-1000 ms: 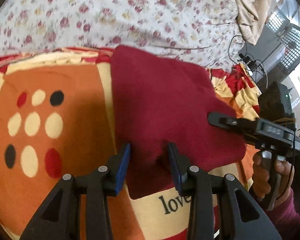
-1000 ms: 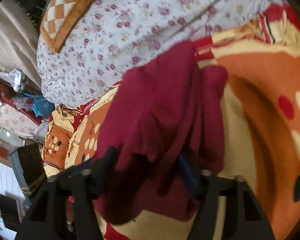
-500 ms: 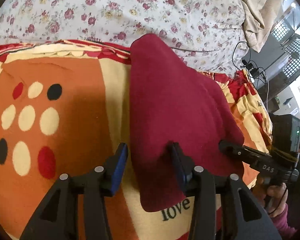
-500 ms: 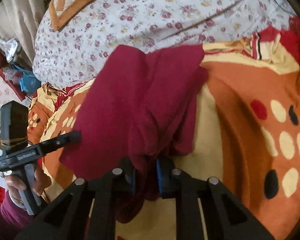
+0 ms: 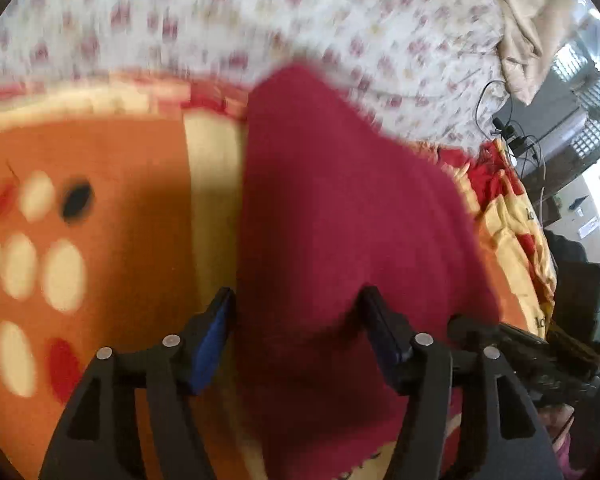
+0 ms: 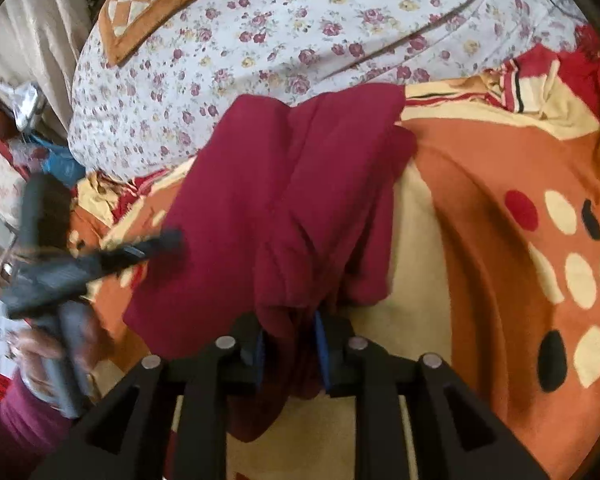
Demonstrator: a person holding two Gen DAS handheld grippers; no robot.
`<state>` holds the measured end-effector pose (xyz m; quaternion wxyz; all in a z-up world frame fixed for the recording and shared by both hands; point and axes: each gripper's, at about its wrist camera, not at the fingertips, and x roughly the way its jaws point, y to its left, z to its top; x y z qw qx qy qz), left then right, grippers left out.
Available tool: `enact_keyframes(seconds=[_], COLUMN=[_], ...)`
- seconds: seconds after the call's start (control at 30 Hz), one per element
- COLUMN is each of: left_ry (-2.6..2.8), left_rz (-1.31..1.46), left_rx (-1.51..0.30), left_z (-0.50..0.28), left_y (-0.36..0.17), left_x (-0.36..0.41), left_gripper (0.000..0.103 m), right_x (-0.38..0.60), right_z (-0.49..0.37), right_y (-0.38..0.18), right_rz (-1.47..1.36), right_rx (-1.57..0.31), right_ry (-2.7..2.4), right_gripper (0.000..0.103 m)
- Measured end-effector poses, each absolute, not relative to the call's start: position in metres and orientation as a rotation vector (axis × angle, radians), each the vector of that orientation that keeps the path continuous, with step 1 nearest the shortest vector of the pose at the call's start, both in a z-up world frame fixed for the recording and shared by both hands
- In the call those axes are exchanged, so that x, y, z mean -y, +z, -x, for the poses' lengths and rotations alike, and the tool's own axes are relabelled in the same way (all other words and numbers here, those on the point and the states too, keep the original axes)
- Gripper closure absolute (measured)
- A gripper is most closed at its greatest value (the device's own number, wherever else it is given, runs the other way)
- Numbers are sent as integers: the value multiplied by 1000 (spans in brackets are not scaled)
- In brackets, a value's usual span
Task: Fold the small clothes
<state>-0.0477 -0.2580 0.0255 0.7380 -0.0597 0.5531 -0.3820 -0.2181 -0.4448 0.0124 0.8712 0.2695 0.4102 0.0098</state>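
Note:
A dark red garment [image 5: 340, 220] lies on an orange, cream and red blanket [image 5: 112, 168]. In the left wrist view my left gripper [image 5: 300, 312] is open, its blue-padded jaws wide apart above the near edge of the cloth. In the right wrist view the same garment [image 6: 276, 184] lies partly folded, with creases down its middle. My right gripper [image 6: 288, 340] is shut on a bunched near edge of the garment. The left gripper [image 6: 140, 252] shows at the left of that view, blurred, beside the cloth's left edge.
A white floral sheet [image 6: 300, 28] covers the bed behind the blanket [image 6: 500, 184]. An orange checked cushion [image 6: 152, 4] lies at the far left. Cables [image 5: 512, 136] and a dark device sit off the bed's right side. Beige cloth [image 5: 528, 20] hangs at the upper right.
My left gripper has opened wider and shifted quickly, blurring its view. The right gripper stays shut on the cloth's edge, and the garment lies a little flatter.

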Motion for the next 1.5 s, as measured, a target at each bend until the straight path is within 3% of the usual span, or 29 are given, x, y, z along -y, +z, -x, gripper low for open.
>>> enact_keyframes(seconds=[0.03, 0.17, 0.4, 0.43, 0.47, 0.5, 0.57, 0.8, 0.83, 0.87, 0.97, 1.0, 1.3, 1.5], left_ry=[-845, -855, -852, -853, -852, -852, -858, -862, -862, -863, -869, -868, -900, -952], left_rz=[189, 181, 153, 152, 152, 151, 148, 119, 114, 111, 116, 120, 143, 155], left_rx=[-1213, -1207, -1201, -1201, -1200, -1198, -1199, -1199, -1192, -1180, -1144, -1150, -1236, -1267], left_z=[46, 46, 46, 46, 46, 47, 46, 46, 44, 43, 34, 30, 13, 8], left_y=[23, 23, 26, 26, 26, 26, 25, 32, 36, 40, 49, 48, 26, 17], left_x=[254, 252, 256, 256, 256, 256, 257, 258, 258, 257, 257, 259, 276, 285], left_gripper=[46, 46, 46, 46, 46, 45, 45, 43, 43, 43, 42, 42, 37, 36], right_x=[446, 453, 485, 487, 487, 485, 479, 494, 495, 497, 505, 507, 509, 503], right_z=[218, 215, 178, 171, 166, 163, 164, 172, 174, 177, 186, 188, 174, 160], right_y=[13, 28, 27, 24, 23, 24, 30, 10, 13, 16, 18, 16, -10, -16], right_rz=[-578, -571, -676, -685, -679, -645, -541, -561, -571, -588, -645, -675, -714, -710], right_rx=[-854, -798, -762, -762, -769, -774, -769, -772, -757, -741, -721, -717, -756, -745], right_ry=[24, -4, -70, -75, -83, -96, -134, -176, -167, -158, -172, -159, -39, 40], right_gripper=[74, 45, 44, 45, 57, 78, 86, 87, 85, 75, 29, 24, 16, 19])
